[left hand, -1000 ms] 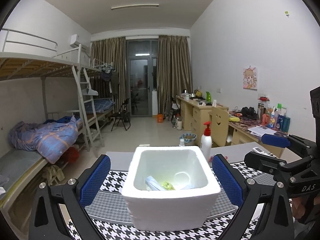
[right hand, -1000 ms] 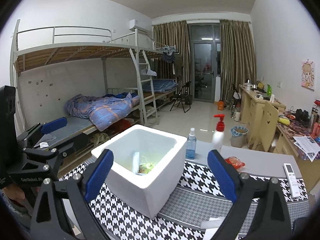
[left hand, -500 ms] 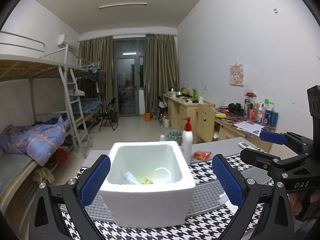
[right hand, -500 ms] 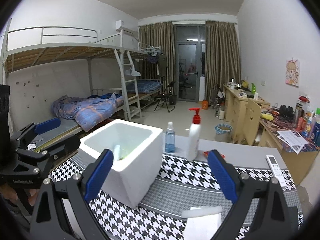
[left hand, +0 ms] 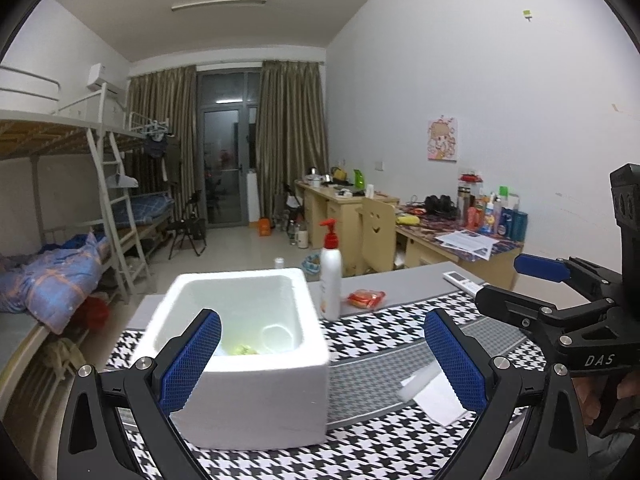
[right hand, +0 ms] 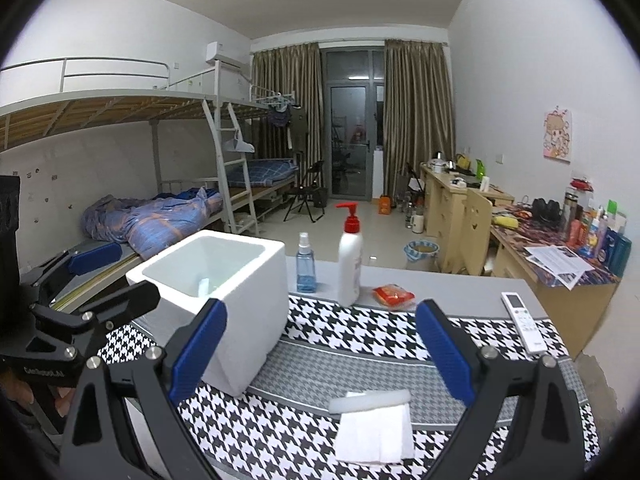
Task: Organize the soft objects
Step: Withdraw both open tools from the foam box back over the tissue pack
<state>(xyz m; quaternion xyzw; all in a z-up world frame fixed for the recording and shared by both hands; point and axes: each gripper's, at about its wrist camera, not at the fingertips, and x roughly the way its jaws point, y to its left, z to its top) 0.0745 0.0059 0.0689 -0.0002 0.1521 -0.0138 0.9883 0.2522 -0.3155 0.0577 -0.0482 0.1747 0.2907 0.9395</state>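
While I hold both grippers above the table [right hand: 460, 280], its black-and-white houndstooth cloth [right hand: 360, 332] fills the lower part of each view. The biggest thing on it is the white foam box [left hand: 256, 360], open at the top, standing toward the left side; inside I make out a yellow-green item [left hand: 241, 349] and a white ring-shaped item [left hand: 276, 335] on its floor. My left gripper [left hand: 320, 364] is spread wide and empty, its left pad in front of the box's near wall. My right gripper [right hand: 320, 352] is also spread wide and holds nothing. Between and just below its pads lies a folded white cloth [right hand: 376, 432] with a white foam strip [right hand: 370, 400] touching its far edge, both to the right of the box and apart from it. Behind the box stand a white pump bottle [right hand: 350, 258] with a red head and, just beside it, a blue spray bottle [right hand: 305, 266]. Near them lies a red packet [right hand: 392, 295], and a white remote [right hand: 522, 320] rests at the cloth's right edge.
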